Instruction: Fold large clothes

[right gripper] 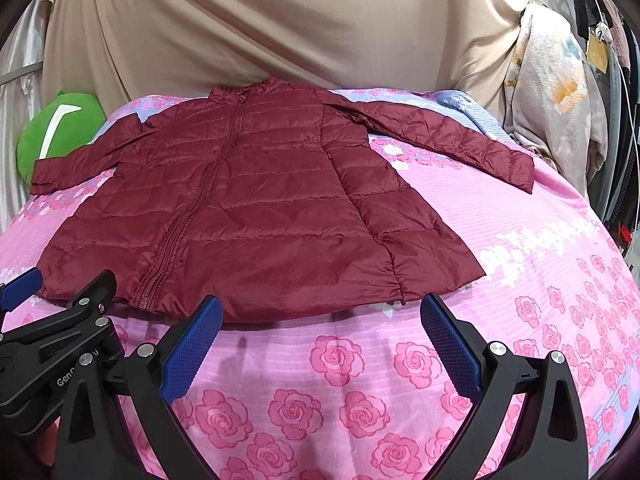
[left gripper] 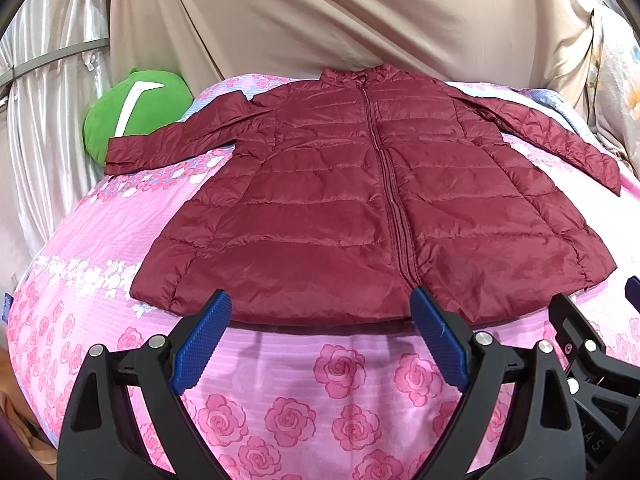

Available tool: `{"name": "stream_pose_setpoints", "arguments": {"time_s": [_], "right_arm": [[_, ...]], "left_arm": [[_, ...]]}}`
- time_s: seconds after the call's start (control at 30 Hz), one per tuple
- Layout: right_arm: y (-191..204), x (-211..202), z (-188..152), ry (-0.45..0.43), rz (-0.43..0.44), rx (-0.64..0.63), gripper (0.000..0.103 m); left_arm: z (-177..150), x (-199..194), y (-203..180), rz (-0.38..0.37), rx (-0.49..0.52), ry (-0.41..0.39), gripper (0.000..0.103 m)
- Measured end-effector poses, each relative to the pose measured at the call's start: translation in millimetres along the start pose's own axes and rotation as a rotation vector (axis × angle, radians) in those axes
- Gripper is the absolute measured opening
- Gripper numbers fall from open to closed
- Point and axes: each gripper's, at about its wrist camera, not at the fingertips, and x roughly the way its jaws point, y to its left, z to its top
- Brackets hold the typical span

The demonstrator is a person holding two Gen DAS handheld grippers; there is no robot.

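Observation:
A dark red quilted jacket (left gripper: 360,200) lies flat and zipped on the bed, front up, collar far, both sleeves spread out to the sides; it also shows in the right wrist view (right gripper: 248,208). My left gripper (left gripper: 320,304) is open and empty, hovering just short of the hem near the zipper's bottom end. My right gripper (right gripper: 320,308) is open and empty, just short of the hem's right part. Each gripper shows at the edge of the other's view.
The bed has a pink rose-print cover (left gripper: 300,400). A green plush cushion (left gripper: 136,108) lies at the far left under the left sleeve's cuff. A beige sheet (left gripper: 320,20) hangs behind. Draped clothes (right gripper: 552,92) stand at the right.

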Motion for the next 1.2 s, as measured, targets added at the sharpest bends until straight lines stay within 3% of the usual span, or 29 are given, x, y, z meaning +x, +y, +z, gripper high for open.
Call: {"name": "stream_pose_setpoints", "arguments": {"time_s": [0.27,0.43,0.6,0.73,0.9,1.07,1.13,1.2], "right_arm": [[-14.9,16.5,21.3,0.035,0.048,0.002,0.098],[-115.1,61.6,71.2,0.080,0.032,0.183,0.098],[-247.1,133.5,111.1,0.127,-0.119,0.387,0.098],[-326.6,182.3,124.0,0.141,-0.161,0.544,0.098],[-373.9,232.2,141.9,0.135,-0.136,0.666,0.097],[-391.9,275.1,163.3,0.153,-0.113,0.754,0.058],[-389.9,286.0,178.8,0.153,-0.103,0.741,0.020],[-379.1,289.9,201.2,0.128,-0.090,0.726,0.011]], "left_arm": [[16.6,7.9,5.7,-0.050,0.004,0.019,0.091],[48.5,17.9,30.5,-0.028,-0.001,-0.012,0.096],[78.3,42.2,49.3,0.034,0.015,-0.021,0.097],[100.2,71.1,53.3,0.050,0.033,0.001,0.097],[123.3,105.2,45.6,0.062,0.062,0.016,0.097],[141.7,130.6,32.7,0.062,0.071,0.018,0.097],[147.2,139.1,28.0,0.065,0.078,0.015,0.097],[150.7,146.2,25.8,0.062,0.080,0.016,0.097]]}}
